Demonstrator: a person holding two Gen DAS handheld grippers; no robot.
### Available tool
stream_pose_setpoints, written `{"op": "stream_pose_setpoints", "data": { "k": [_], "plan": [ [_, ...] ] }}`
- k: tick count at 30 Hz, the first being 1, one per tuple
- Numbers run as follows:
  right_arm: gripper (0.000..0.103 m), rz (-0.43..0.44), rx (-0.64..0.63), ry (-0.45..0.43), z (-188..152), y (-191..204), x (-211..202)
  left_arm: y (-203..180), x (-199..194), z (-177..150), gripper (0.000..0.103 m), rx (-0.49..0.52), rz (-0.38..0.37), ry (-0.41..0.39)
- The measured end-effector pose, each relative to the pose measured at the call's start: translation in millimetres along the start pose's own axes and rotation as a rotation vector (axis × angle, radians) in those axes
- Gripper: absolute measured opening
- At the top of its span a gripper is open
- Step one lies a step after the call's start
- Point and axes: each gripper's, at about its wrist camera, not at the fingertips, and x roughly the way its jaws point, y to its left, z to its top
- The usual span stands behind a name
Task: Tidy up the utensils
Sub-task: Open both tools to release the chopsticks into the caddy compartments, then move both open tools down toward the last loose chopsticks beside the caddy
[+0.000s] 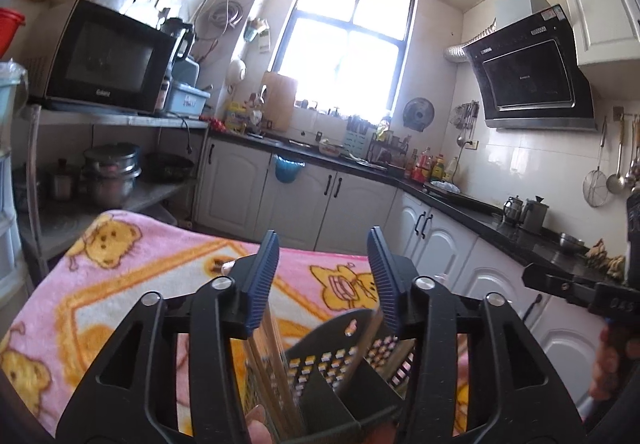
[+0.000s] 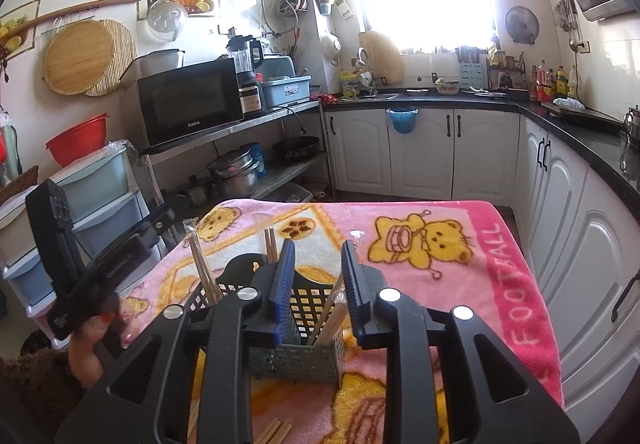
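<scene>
Pink blanket (image 2: 460, 212) reads "FOOTBALL", microwave (image 2: 190, 104) "Galanz"; both grippers' fingers (image 2: 282, 284) spread over chopstick holder (image 2: 304, 348).

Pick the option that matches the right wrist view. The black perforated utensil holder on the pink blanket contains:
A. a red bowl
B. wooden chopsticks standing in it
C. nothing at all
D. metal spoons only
B: wooden chopsticks stand upright in the black perforated holder on the pink bear-print blanket, some in clear wrappers; no spoons or bowl show inside it.
</scene>
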Motion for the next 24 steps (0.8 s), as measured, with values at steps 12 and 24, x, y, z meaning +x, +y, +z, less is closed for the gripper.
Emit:
{"op": "stream_pose_setpoints", "data": {
  "k": [12,24],
  "plan": [
    [0.042,-0.007,-0.012,-0.006,-11,7,-13,0,-23,-3,0.066,-0.033,-0.021,0.082],
    [0.055,-0.002,-0.043,-0.003,-26,24,-27,3,-46,-12,0.093,-0.043,-0.03,0.133]
  ]
}}
